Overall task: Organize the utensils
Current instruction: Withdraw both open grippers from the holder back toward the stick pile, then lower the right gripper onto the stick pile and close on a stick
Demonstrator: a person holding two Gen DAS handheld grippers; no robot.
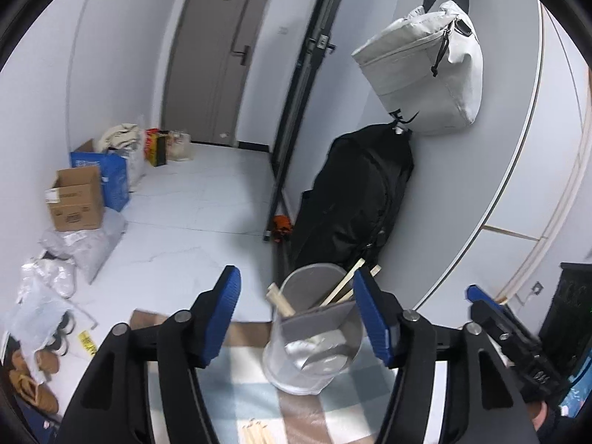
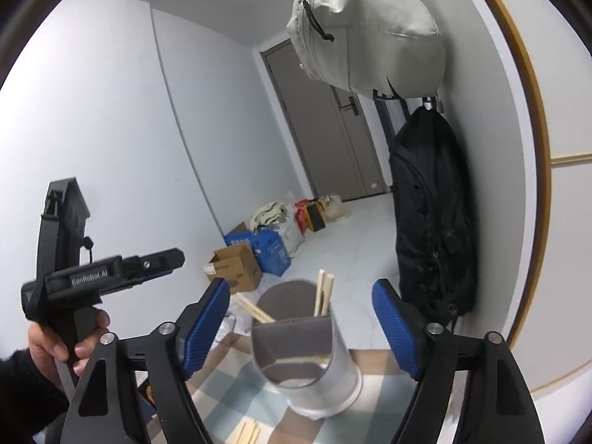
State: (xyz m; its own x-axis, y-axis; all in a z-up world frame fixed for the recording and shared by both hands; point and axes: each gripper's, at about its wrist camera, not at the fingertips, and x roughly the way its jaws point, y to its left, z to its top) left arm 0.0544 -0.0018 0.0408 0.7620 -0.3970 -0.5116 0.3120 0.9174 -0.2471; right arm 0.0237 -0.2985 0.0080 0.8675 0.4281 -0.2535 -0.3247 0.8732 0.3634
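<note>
Both grippers' fingers (image 1: 364, 312) (image 2: 205, 323) spread, empty; holder (image 2: 296, 347) between (hand (image 2: 55, 347) right view only).

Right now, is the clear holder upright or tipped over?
Upright: the clear holder stands on the checked cloth, wooden sticks poking out its top.

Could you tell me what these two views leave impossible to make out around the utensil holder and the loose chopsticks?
- Loose chopsticks: both wrist views cut them at the bottom edge, so their number is unknown.
- Utensil holder: motion blur in both views; its dark divider hides the lower ends of the chopsticks inside.
- Checked cloth: the left gripper and right gripper cover its sides.
- Cardboard box: label too small to read.
</note>
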